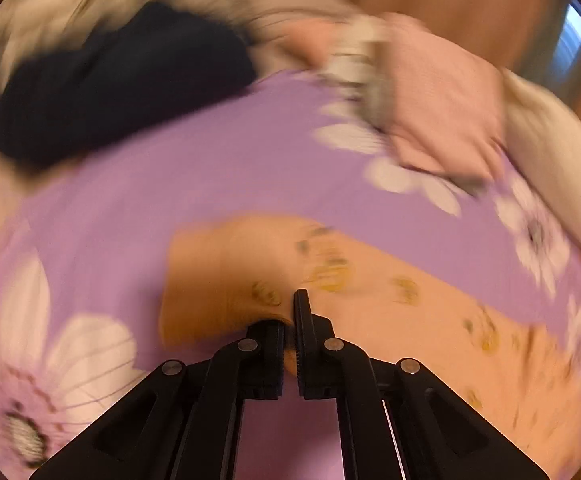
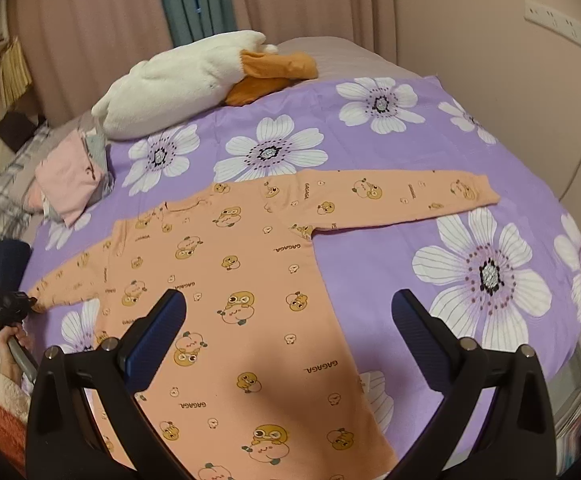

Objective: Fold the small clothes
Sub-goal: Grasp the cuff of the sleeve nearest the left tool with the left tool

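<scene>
We see the orange shirt [image 2: 226, 280] spread flat on the purple bedsheet [image 2: 370, 280]; our left tongs [image 1: 290, 312] pinch its left sleeve cuff, our right tongs [image 2: 286, 320] hang spread wide above it

One orange long-sleeved shirt [image 2: 234, 280] lies spread flat, with two sleeves out to its sides, on one purple bedspread [image 2: 370, 264] printed with large white flowers; about ten of those flowers show whole or in part in the right wrist view. One white plush toy [image 2: 178, 80] with an orange part rests at the far edge of the bedspread. One small stack of folded clothes, topped by a pink piece [image 2: 68, 176], sits just beside the toy. One dark navy garment [image 1: 110, 84] lies near the stack. Two hand-held grippers are in view: the left hand-held gripper [image 1: 290, 320] and the right hand-held gripper [image 2: 286, 320], each with two fingers.
</scene>
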Demonstrator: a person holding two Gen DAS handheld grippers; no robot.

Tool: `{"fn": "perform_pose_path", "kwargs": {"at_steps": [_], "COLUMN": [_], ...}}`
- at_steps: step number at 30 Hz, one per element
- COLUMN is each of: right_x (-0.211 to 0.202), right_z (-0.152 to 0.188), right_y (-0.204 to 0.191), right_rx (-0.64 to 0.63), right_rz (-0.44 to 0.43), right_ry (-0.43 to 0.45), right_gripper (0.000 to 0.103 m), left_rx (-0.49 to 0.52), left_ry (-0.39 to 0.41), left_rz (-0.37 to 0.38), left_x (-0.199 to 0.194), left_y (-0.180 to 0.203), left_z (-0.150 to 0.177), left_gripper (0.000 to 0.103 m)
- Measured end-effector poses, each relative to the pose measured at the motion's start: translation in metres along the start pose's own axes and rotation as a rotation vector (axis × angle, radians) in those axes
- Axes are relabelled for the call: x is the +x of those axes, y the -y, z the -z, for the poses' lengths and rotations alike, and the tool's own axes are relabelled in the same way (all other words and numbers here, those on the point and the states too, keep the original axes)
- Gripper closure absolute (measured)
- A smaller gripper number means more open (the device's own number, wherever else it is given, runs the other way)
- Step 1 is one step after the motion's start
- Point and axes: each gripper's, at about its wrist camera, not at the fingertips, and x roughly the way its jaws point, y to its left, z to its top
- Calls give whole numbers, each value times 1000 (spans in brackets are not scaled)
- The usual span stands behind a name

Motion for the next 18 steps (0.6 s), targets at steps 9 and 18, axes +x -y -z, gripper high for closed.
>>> {"fn": "perform_pose_path", "kwargs": {"at_steps": [9, 18], "right_x": [11, 40], "right_z": [1, 6], "right_y": [38, 82], "right_rx": [97, 206], "right_rz": [-62, -34], "right_ry": [-10, -90], "right_gripper": [0, 0], "left_rx": [177, 411], "left_ry": [122, -7], "left_rz": [183, 469], "left_x": [-73, -67], "left_y": [133, 313], "left_z": [-8, 78], "left_gripper": [99, 99]}}
